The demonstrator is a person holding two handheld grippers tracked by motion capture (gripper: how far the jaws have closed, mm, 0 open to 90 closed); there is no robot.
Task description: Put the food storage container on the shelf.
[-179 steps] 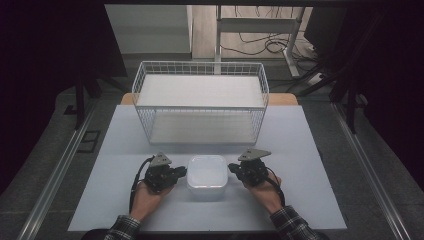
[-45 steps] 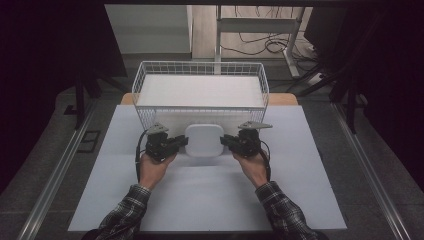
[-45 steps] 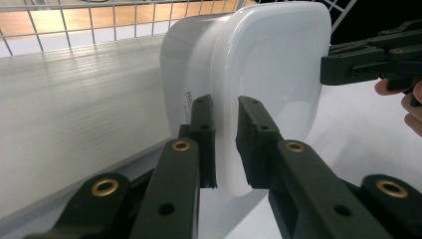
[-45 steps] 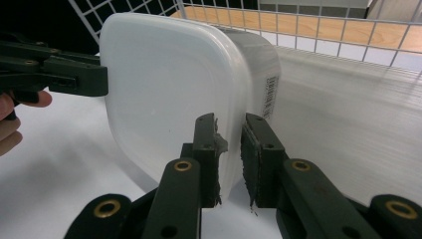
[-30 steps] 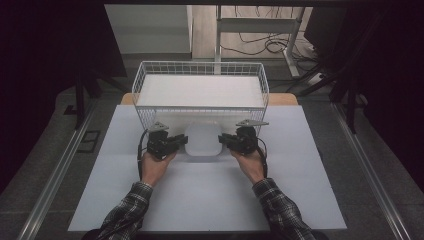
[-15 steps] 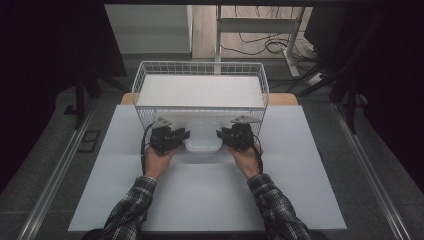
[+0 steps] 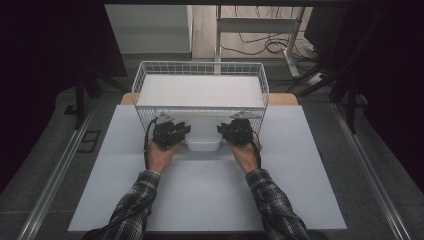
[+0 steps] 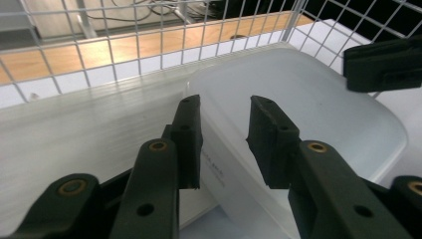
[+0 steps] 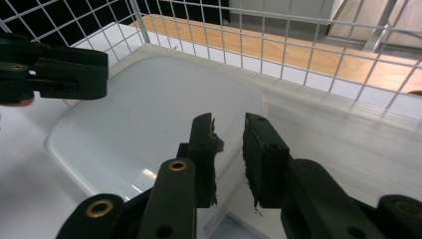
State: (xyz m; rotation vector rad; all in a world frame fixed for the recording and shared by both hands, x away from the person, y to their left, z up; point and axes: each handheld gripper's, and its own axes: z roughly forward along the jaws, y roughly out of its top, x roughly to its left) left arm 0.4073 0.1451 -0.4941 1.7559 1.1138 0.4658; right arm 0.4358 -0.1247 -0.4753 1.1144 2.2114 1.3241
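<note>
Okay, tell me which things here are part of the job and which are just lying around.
In the job:
white lidded plastic container
white wire mesh basket
left tongs
right tongs

Lying about:
grey table mat
black cables on the floor

High view: the table is evenly and softly lit from above, while the surroundings fall into near-black; shadows beneath the hands are faint. The picture is slightly soft, with mild grain. Gripper views: brighter and sharper at mid-distance; the white container carries a small specular glint near its near edge, and the wire basket bows at the frame edges from wide-angle distortion. Foreground jaws are slightly blurred.
</note>
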